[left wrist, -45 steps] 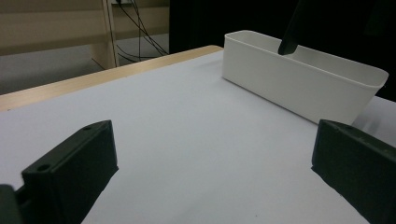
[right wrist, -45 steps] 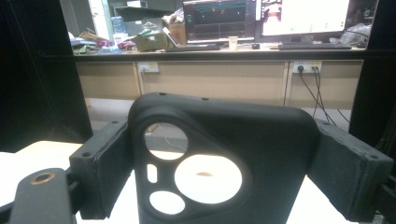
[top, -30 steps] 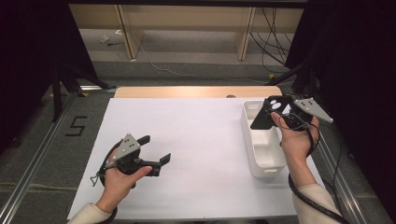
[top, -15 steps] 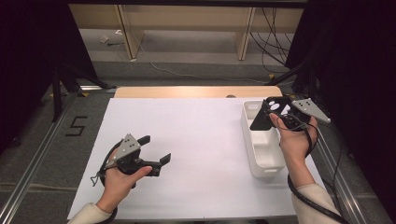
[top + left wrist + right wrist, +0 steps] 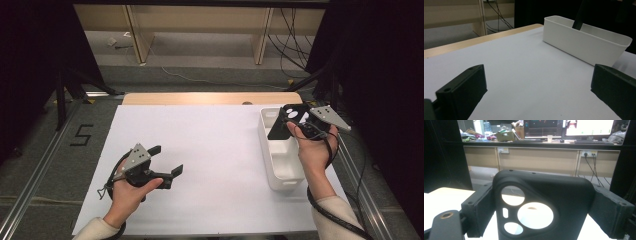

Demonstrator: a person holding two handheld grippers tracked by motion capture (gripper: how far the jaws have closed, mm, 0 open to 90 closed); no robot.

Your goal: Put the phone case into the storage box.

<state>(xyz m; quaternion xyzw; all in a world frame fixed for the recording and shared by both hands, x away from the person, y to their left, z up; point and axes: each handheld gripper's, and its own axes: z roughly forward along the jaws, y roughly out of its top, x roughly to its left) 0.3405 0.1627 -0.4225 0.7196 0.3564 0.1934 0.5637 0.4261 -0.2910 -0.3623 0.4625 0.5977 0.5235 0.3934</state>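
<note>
- The right gripper (image 5: 287, 122) is up above the far end of the white bin (image 5: 280, 170), and it has a black phone case (image 5: 290, 120) clamped across its width between the two jaws.
- From the right gripper view the phone case (image 5: 544, 207) stands upright with both pads tight against its side edges; its camera cut-outs, two large round holes, a smaller one and a little slot, let the white table through.
- So those jaws stand wide, but they are closed on the case, not loose.
- The case hangs over the bin's far end, its lower edge dipping down into the bin, as the left gripper view shows above the bin (image 5: 584, 42).
- The left gripper (image 5: 167, 160) sits low over the white table sheet (image 5: 220, 150), well apart from the bin on the person's left.
- Its jaws gape wide with nothing between them, just bare sheet in the gap.
- The bin lies lengthwise along the sheet's right edge, just beside the person's right hand (image 5: 315, 152).
</note>
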